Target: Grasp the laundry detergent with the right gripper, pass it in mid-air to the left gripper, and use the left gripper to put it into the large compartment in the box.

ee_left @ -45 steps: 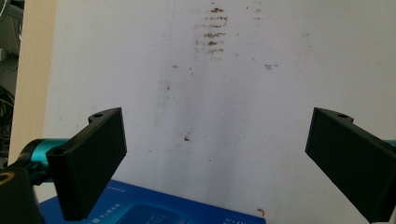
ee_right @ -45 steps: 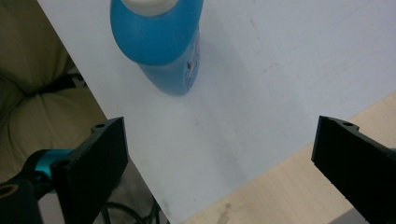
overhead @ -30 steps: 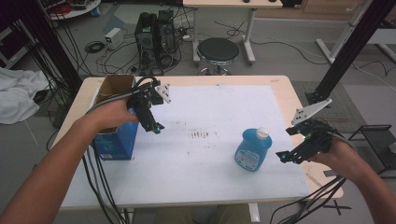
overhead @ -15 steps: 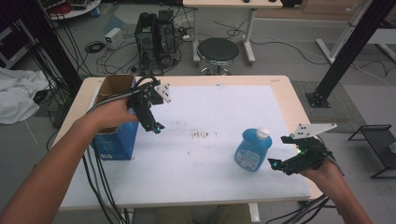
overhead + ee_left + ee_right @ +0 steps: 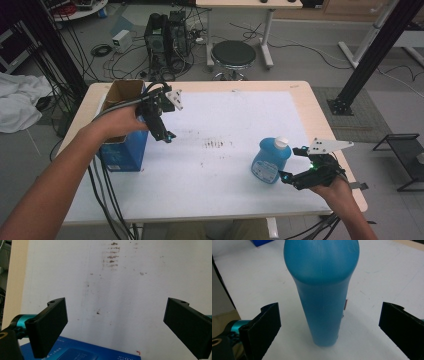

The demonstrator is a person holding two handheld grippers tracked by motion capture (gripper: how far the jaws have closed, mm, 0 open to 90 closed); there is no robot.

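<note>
A blue plastic bottle (image 5: 269, 164) with a white cap stands upright on the white mat at the right. My right gripper (image 5: 288, 178) is low by the bottle's base on its right side, open. In the right gripper view the bottle (image 5: 324, 290) stands between the two spread jaws, touching neither, and the right gripper (image 5: 331, 315) holds nothing. My left gripper (image 5: 164, 134) hovers open over the mat's left part, beside a blue box (image 5: 124, 149). The left gripper (image 5: 115, 327) has nothing between its jaws, and the box's top edge (image 5: 82, 352) lies just below them.
The blue box has an open cardboard top (image 5: 122, 91) near the table's left edge. Brown smudges (image 5: 216, 144) mark the middle of the white mat (image 5: 235, 115). The table's front edge (image 5: 210, 217) runs close to the right hand. Cables hang off the left side.
My right gripper has come down and leftward from the table's right edge until its jaws flank the bottle's base. The left gripper and the bottle have stayed put.
</note>
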